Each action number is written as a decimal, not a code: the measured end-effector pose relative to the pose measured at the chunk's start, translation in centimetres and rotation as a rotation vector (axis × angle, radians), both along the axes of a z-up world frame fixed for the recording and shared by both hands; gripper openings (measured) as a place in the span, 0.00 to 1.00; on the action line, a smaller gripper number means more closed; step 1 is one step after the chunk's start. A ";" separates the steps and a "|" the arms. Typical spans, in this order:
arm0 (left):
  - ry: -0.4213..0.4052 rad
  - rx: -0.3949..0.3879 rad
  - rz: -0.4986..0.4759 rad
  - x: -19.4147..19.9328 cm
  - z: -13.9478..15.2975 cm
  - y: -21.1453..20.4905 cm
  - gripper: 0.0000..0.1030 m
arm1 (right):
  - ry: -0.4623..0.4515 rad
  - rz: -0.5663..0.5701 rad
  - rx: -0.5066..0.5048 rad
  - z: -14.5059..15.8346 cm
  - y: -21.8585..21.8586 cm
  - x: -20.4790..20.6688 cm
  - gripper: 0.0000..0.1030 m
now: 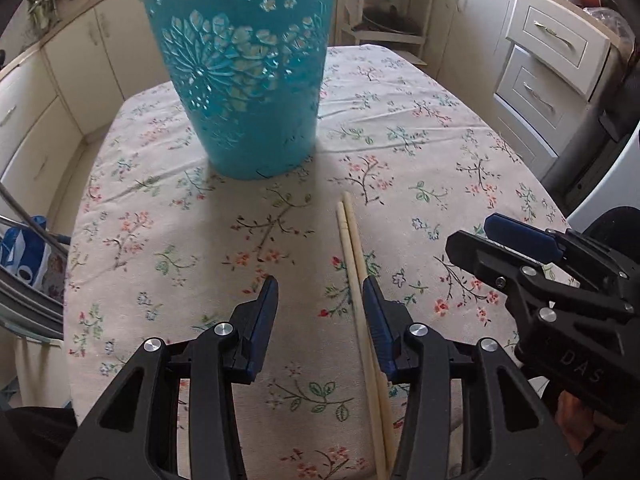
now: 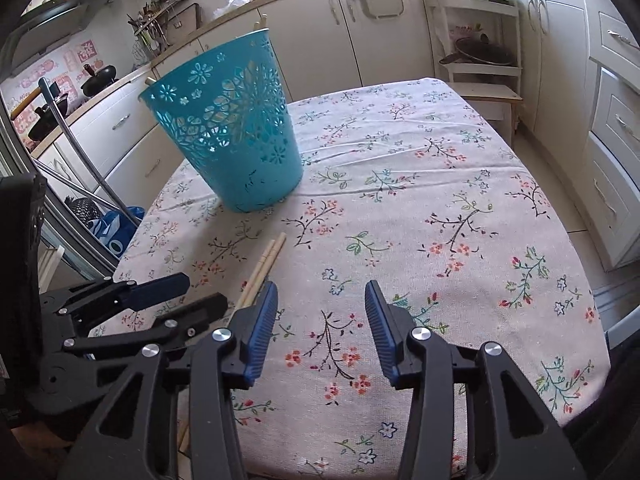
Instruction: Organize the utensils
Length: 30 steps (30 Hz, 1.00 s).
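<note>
A pair of pale wooden chopsticks lies side by side on the floral tablecloth, pointing toward a teal cut-out basket that stands upright farther back. My left gripper is open and empty just above the cloth; the chopsticks run beside its right finger. My right gripper is open and empty, to the right of the chopsticks, and it shows at the right of the left wrist view. The basket holds a few sticks whose tips poke above its rim.
The table has rounded edges. Cream kitchen cabinets and drawers ring it. A white shelf rack stands behind. A blue bag and metal tubes sit at the table's left.
</note>
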State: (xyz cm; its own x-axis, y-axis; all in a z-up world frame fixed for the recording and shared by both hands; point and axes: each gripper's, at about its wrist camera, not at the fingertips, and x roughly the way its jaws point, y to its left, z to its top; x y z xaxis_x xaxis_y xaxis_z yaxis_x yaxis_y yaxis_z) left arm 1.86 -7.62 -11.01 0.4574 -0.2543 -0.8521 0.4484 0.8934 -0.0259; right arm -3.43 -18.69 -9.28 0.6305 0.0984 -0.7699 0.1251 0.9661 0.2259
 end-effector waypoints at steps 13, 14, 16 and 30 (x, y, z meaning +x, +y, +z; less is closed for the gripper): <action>0.020 0.043 0.010 0.4 -1.0 -0.5 0.41 | 0.031 0.011 -0.010 -0.7 0.2 0.3 0.47; 0.008 0.059 0.003 0.2 -1.0 -0.7 0.41 | 0.033 0.012 -0.012 -0.7 0.2 0.3 0.48; 0.010 0.059 0.007 0.4 -1.0 -0.7 0.41 | 0.037 0.012 -0.016 -0.9 0.3 0.4 0.49; 0.008 0.040 0.205 2.6 -0.8 4.0 0.25 | 0.047 0.154 -0.070 -1.0 5.0 3.0 0.47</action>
State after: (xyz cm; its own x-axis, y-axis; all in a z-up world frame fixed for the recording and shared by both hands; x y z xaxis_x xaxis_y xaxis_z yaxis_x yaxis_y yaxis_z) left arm 4.41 -3.66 -11.83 0.4890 -0.1225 -0.8637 0.2571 0.9663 0.0085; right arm -0.39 -13.67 -10.29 0.5752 0.1365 -0.8066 -0.0170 0.9878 0.1550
